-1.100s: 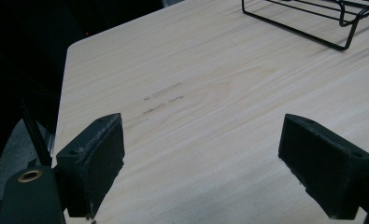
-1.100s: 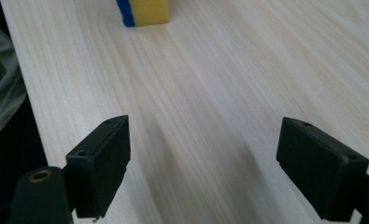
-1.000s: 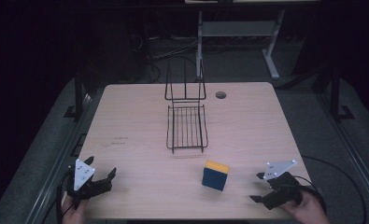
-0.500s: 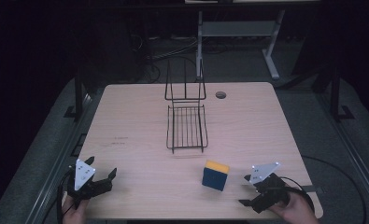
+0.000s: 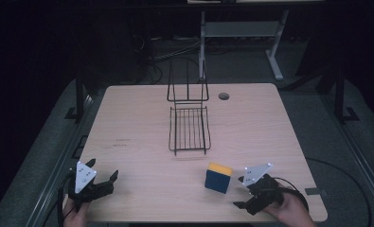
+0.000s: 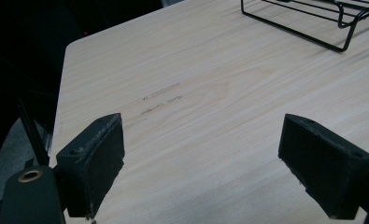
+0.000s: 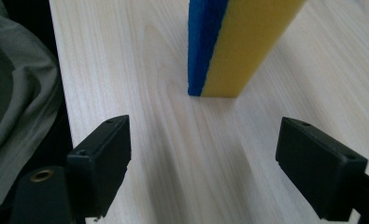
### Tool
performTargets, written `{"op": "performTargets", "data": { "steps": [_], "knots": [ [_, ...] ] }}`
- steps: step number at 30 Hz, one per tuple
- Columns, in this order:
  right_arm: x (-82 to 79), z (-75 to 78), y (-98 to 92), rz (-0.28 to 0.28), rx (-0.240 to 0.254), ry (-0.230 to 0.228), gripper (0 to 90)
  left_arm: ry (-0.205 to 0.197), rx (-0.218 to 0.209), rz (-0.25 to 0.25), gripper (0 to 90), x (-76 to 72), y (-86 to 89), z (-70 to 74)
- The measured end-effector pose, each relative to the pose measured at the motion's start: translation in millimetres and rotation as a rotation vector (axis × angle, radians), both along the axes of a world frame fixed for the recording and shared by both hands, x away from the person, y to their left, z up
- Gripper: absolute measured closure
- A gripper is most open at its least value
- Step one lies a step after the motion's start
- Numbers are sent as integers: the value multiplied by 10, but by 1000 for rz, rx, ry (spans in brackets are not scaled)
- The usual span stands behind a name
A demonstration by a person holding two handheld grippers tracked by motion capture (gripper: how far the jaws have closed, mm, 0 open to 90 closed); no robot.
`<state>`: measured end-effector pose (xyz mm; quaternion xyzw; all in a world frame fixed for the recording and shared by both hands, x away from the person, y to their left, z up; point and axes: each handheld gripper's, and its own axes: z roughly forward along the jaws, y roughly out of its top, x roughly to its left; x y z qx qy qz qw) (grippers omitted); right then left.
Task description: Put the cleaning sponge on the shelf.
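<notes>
- Two claws, both mine, sit at the table's (image 5: 142,113) near edge: left claw (image 5: 105,181) and right claw (image 5: 240,193), jaws wide apart, gripping nothing.
- Right gripper view reveals the sponge (image 7: 238,42) standing on edge, blue face beside yellow, just ahead.
- Farther, mid-table, stands the black wire rack (image 5: 189,127).
</notes>
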<state>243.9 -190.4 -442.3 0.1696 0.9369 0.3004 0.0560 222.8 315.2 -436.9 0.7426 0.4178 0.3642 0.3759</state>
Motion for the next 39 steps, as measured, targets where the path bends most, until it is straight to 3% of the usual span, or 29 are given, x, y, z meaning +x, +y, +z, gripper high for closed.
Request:
{"op": "performTargets", "data": {
  "steps": [9,12,24,39],
  "knots": [
    [67,64,151,25,-7,-12,179,0,4,-1,139,0,-1,4],
    [101,91,209,35,-3,-14,217,-2,2,-1,139,-5,1,6],
    [228,144,325,15,0,-15,269,2,-2,-1,139,-1,0,1],
    [322,138,445,66,-5,29,525,0,-6,1,139,-3,9,4]
  ]
}}
